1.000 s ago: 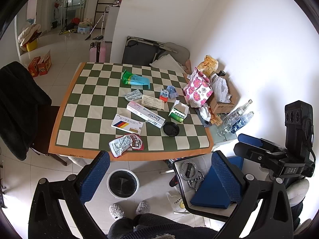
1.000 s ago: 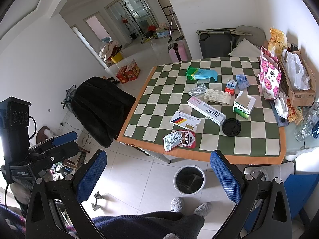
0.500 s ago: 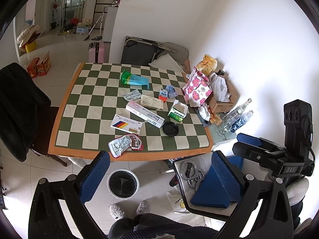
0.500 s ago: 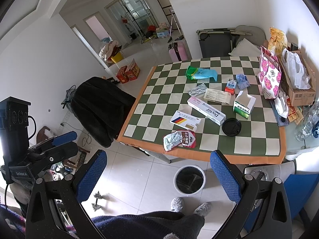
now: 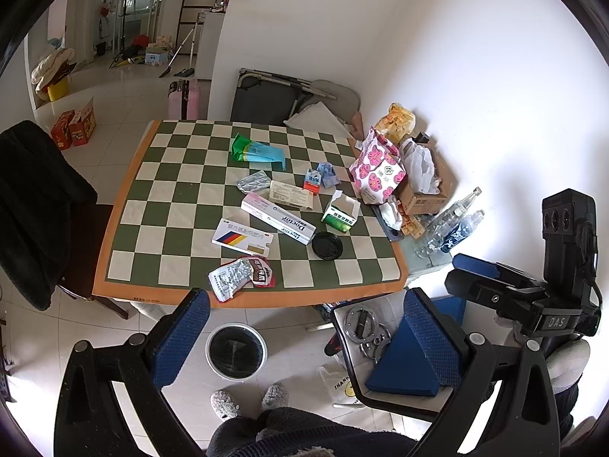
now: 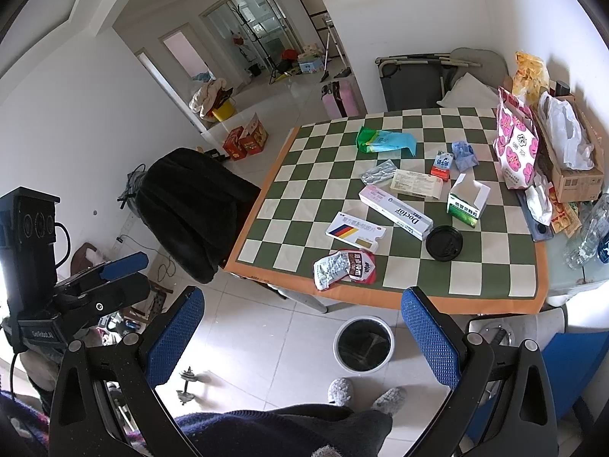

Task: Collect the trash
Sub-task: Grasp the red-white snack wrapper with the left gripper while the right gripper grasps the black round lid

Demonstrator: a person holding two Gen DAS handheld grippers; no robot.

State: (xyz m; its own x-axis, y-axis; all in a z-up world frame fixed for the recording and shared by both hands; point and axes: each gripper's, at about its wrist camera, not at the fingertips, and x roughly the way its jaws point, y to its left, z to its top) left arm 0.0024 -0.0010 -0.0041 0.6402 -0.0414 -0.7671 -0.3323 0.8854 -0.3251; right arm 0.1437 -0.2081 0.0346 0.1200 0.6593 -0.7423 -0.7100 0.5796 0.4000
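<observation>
Left claw [image 5: 300, 337]: jaws spread wide, holding nothing, hanging above the floor short of the surface edge.
Right claw [image 6: 302, 337]: also wide apart and empty, at the same height off the floor.
Surface [image 5: 121, 228]: green-and-white checked cloth with an orange border, littered with trash.
Trash on the near edge: crumpled wrappers [image 5: 239, 272] at 6 o'clock of the cloth, a flat striped box [image 5: 243, 237] just behind them.
Trash in the middle: long Doctor box [image 5: 278, 218], black lid [image 5: 326, 245] at its 4 o'clock, open green carton [image 5: 340, 213] near the lid.
Trash at the far side: green-blue pouch [image 5: 257, 151] toward 12 o'clock.
Bin [image 5: 236, 350]: round, dark inside, on the floor between the person's slippers [image 5: 249, 403] and the surface.
Only the left view shows: a blue wedge [image 5: 403, 365] on a chair at 4 o'clock, and the right tool seen from the side.
Only the right view shows: a small dumbbell [image 6: 186, 382] on the floor at 7 o'clock, and more of the black-draped chair [image 6: 190, 209].
In the way: nothing lies between either claw and the wrappers.
</observation>
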